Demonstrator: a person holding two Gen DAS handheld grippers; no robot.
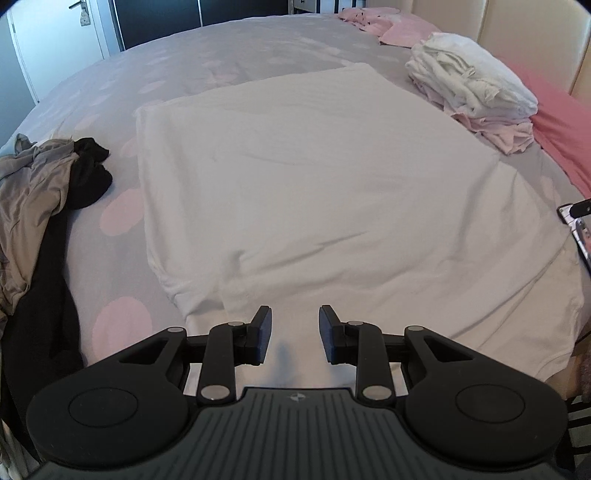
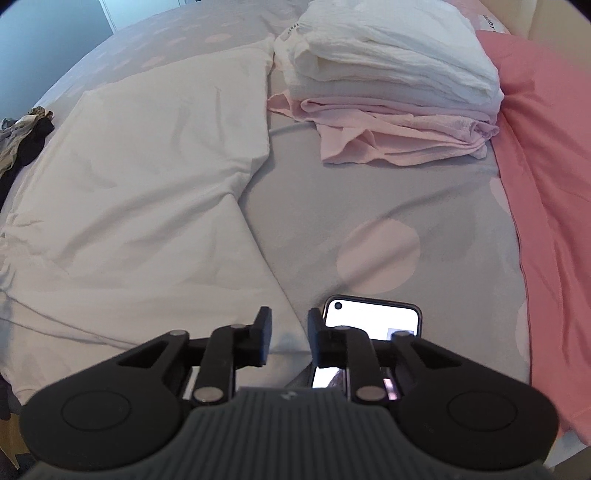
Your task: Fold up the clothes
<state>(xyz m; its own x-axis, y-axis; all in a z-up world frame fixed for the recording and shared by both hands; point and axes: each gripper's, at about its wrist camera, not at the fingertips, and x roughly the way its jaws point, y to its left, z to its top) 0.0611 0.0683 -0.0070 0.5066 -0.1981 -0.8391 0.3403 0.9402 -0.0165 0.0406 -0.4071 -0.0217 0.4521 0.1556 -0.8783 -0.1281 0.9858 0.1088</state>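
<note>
A white garment lies spread flat on the grey bed cover with pink dots; it also shows in the right wrist view. My left gripper is open and empty, just above the garment's near edge. My right gripper is open and empty, over the garment's near right corner, beside a phone. A stack of folded white and pink clothes sits at the far right, also in the right wrist view.
A heap of beige and black clothes lies at the left edge of the bed. A pink sheet runs along the right side. The phone with a lit screen lies on the bed under my right gripper. Pink cloth lies at the far end.
</note>
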